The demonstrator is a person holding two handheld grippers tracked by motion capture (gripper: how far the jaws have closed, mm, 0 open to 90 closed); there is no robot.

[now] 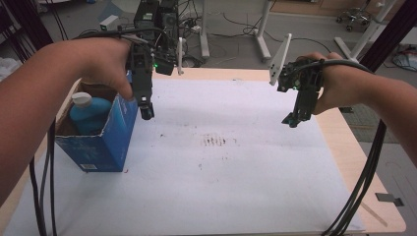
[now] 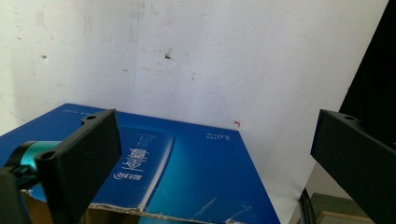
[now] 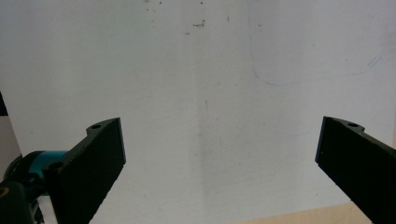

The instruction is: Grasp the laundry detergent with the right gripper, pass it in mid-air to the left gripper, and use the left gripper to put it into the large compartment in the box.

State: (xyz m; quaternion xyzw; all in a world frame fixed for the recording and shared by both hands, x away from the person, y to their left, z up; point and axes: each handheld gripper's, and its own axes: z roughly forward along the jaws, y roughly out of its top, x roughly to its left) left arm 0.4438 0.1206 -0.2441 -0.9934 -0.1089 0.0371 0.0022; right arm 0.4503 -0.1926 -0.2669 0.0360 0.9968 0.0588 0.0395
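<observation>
Hovering spread-jawed, your left hand-held gripper (image 1: 146, 112) sits just beside the blue box (image 1: 101, 140)'s near-right top edge; your right hand-held gripper (image 1: 293, 119), also spread, is well apart.

Even, fairly bright indoor light falls on the white desk (image 1: 236, 191), with soft, faint shadows and no harsh glare. The high view bends outward at its edges and looks slightly soft. Both gripper views blur their near black jaws.

White Chinese characters and a small "5.0"-like mark on the blue box (image 2: 187, 177); otherwise unreadable
</observation>
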